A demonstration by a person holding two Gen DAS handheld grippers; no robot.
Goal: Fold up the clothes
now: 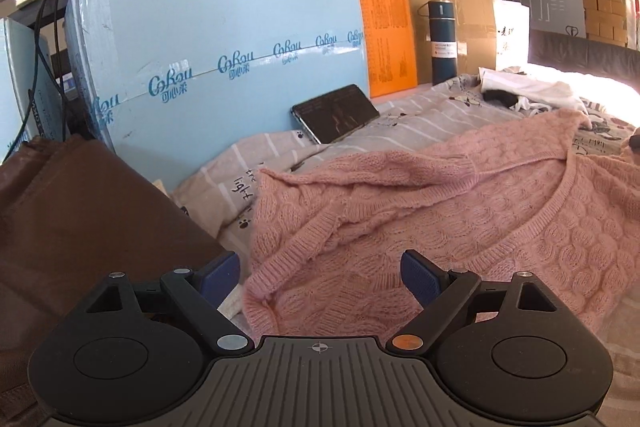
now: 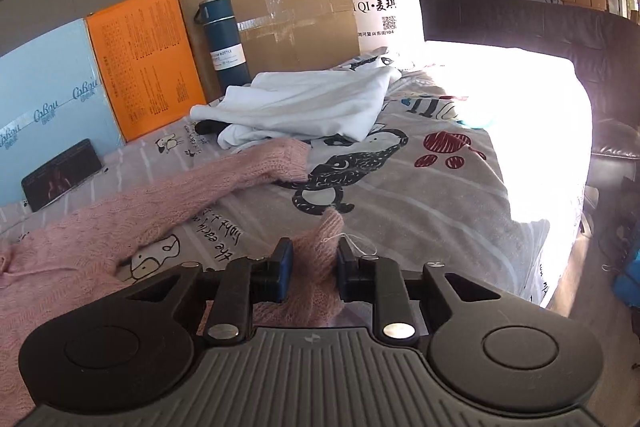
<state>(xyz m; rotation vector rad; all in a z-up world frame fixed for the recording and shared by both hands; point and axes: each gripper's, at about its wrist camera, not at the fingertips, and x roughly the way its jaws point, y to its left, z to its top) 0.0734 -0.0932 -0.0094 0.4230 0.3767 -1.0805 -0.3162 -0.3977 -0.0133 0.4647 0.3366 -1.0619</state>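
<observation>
A pink cable-knit sweater (image 1: 460,211) lies spread on the grey printed bedsheet (image 1: 400,123), one sleeve folded across its body. My left gripper (image 1: 320,277) is open just above the sweater's lower left hem, nothing between its blue pads. In the right wrist view the sweater (image 2: 80,239) stretches to the left, and one sleeve (image 2: 256,163) reaches toward a white garment (image 2: 312,103). My right gripper (image 2: 314,267) is shut on a corner of the pink sweater, and the knit bunches up between the pads.
A brown folded garment (image 1: 88,227) lies at the left. A phone (image 1: 336,113) leans on a light blue box (image 1: 220,39). An orange box (image 2: 144,63), a dark blue bottle (image 2: 224,43), a cardboard box (image 2: 296,19) and a white bag (image 2: 384,11) line the back. The bed's right edge (image 2: 560,227) is sunlit.
</observation>
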